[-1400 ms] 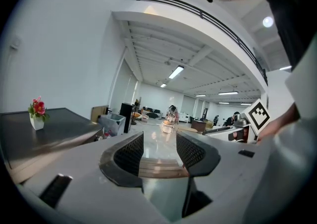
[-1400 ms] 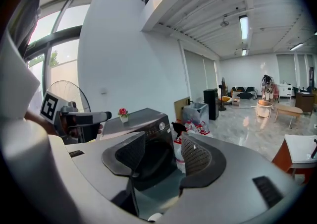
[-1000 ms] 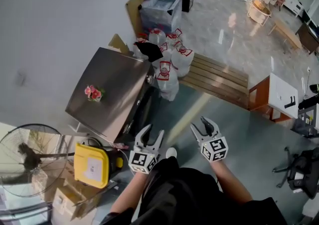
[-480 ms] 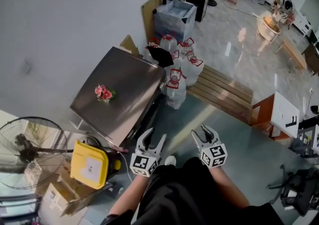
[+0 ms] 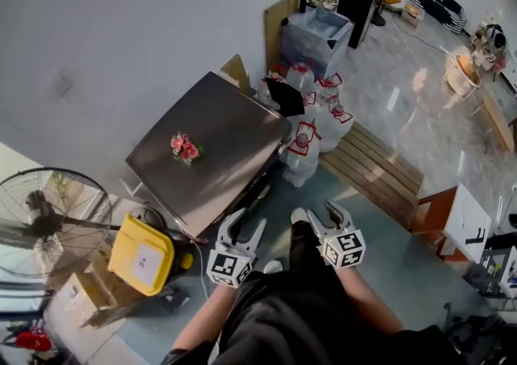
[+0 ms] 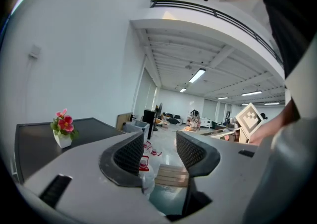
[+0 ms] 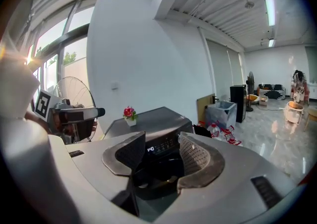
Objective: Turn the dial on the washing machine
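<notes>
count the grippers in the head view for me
2: the left gripper by the washing machine's front corner, the right gripper beside it over the floor. None looks hidden.

Both forearms are reaching forward at waist level, side by side. The left gripper (image 5: 241, 230) is pointing ahead, jaws apart with nothing between. The right gripper (image 5: 329, 219) is sitting level beside it, jaws apart too, gripping nothing.
</notes>
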Action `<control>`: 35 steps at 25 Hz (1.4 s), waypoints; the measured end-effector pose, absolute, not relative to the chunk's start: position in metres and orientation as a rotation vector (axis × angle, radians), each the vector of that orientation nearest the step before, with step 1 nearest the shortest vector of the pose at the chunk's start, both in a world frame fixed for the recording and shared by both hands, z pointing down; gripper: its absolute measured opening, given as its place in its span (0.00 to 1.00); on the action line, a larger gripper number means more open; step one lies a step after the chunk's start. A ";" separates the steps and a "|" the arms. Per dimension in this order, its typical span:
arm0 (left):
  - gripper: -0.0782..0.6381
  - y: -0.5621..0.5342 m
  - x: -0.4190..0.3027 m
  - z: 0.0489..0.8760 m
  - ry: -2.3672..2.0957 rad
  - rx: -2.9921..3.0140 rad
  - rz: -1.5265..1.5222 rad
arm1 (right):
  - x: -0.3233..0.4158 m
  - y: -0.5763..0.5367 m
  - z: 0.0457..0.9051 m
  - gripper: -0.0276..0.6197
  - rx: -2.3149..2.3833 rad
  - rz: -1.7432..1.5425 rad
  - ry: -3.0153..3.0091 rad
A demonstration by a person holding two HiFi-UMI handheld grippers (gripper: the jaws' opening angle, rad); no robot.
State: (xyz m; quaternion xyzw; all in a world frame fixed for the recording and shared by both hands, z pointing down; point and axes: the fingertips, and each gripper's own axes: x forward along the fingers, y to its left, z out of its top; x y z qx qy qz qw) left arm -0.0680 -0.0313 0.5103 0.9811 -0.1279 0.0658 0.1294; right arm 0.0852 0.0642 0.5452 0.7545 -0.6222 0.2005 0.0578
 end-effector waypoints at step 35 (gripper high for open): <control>0.35 -0.108 0.056 0.539 -1.092 2.581 0.202 | 0.198 -0.119 0.659 0.36 1.425 0.683 -2.309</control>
